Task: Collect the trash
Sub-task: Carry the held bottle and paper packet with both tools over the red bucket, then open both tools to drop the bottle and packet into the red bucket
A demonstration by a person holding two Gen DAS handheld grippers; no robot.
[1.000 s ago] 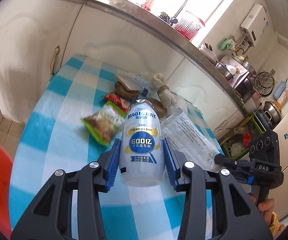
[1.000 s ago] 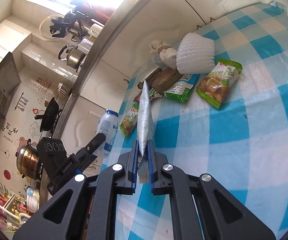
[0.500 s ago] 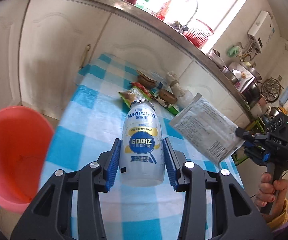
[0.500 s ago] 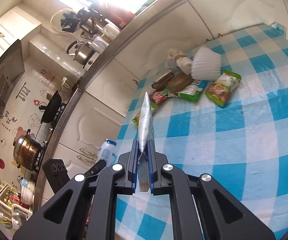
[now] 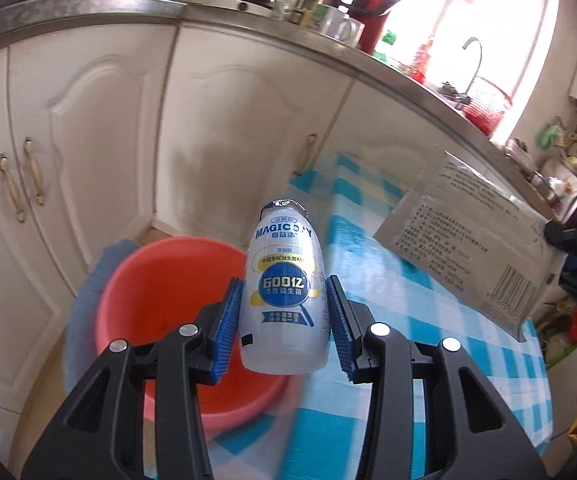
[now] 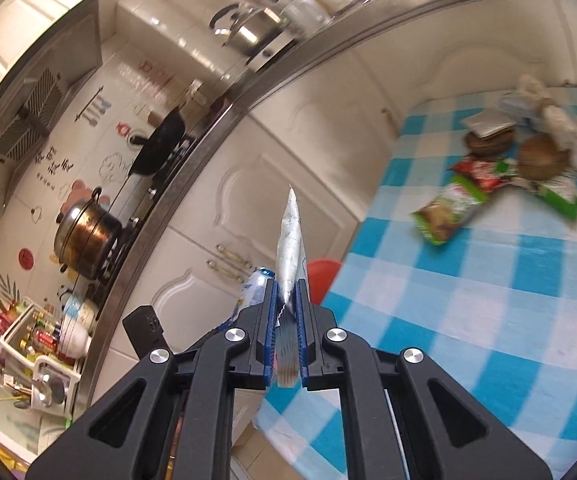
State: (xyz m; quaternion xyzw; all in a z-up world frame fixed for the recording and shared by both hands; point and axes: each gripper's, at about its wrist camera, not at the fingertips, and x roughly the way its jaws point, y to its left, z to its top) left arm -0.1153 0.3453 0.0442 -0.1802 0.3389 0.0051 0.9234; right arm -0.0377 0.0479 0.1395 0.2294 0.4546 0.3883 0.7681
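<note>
checked worktop (image 5: pixel 388 280) edge: left tongs (image 5: pixel 284 320) hold the bottle (image 5: pixel 284 288) upright just above the red bowl (image 5: pixel 160 280); right tongs (image 6: pixel 287 320) pinch a flat packet (image 6: pixel 290 240), farther off.

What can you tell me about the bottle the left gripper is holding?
The bottle is a small, squat white plastic drink bottle with a narrower neck and a crinkled foil seal on top. Its blue and yellow label reads "MAGIC DAY" and "600" with Chinese text. It stands upright between the blue ribbed pads of the left gripper, clamped at its lower body, held in the air at the edge of the checked tablecloth, partly over the red basin.
</note>
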